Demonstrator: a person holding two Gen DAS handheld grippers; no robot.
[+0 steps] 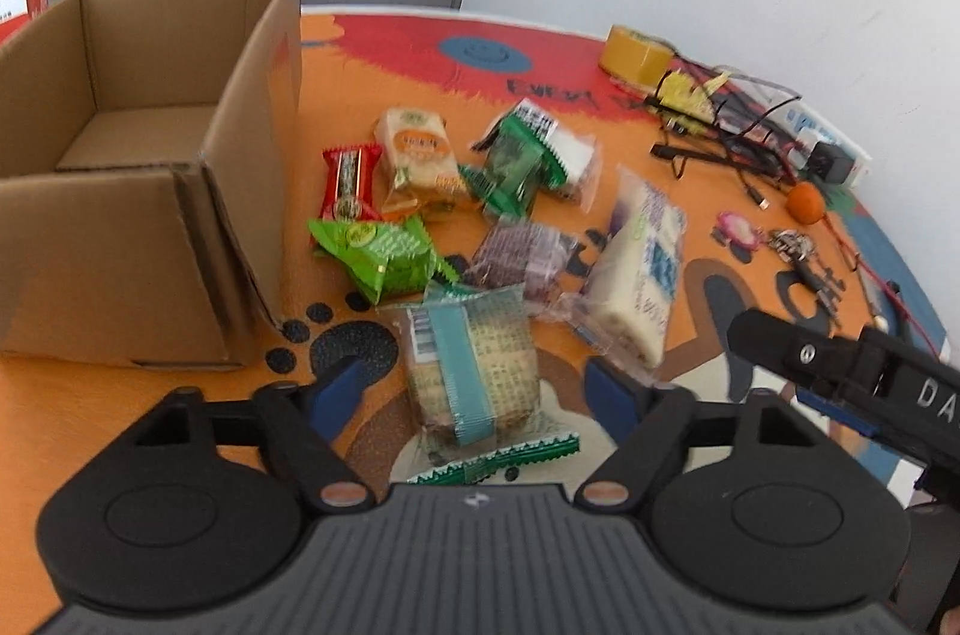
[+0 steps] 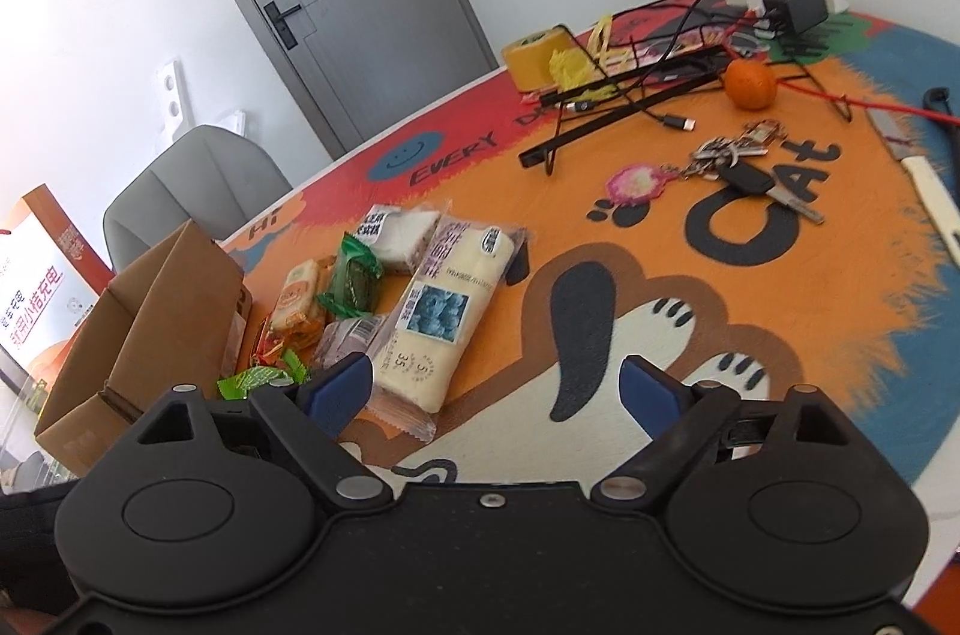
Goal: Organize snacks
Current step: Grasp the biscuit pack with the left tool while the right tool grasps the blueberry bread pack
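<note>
Lying between the blue pads of the left gripper (image 1: 480,389), a clear-wrapped snack with a teal band (image 1: 471,365) rests flat on the table mat (image 1: 150,419); the jaws stand apart on either side of it and neither pad presses on the wrapper. Its green zigzag end points toward the camera.

Beyond it the other snacks are heaped close together: a bright green packet (image 1: 378,257), a red bar (image 1: 351,182), an orange-labelled cake (image 1: 414,155), a dark green packet (image 1: 513,164), a purple-brown pack (image 1: 525,260) and a long white bread pack (image 1: 639,269), which overlaps the teal-band snack's far right corner.

The right gripper (image 2: 501,389) is spread wide with nothing between its jaws, above bare mat just to the right of the long white bread pack; its left pad sits next to that pack's near end. In the left view its black body juts in from the right edge.

An open cardboard box (image 1: 150,227) stands to the left of the heap, its near corner close to the bright green packet; what shows of its floor is bare. To the right of the snacks the mat is open up to a cluster of keys (image 2: 738,161), a small orange (image 2: 750,83), black cables (image 2: 630,95) and a yellow tape roll (image 1: 636,59) toward the far edge by the wall.
</note>
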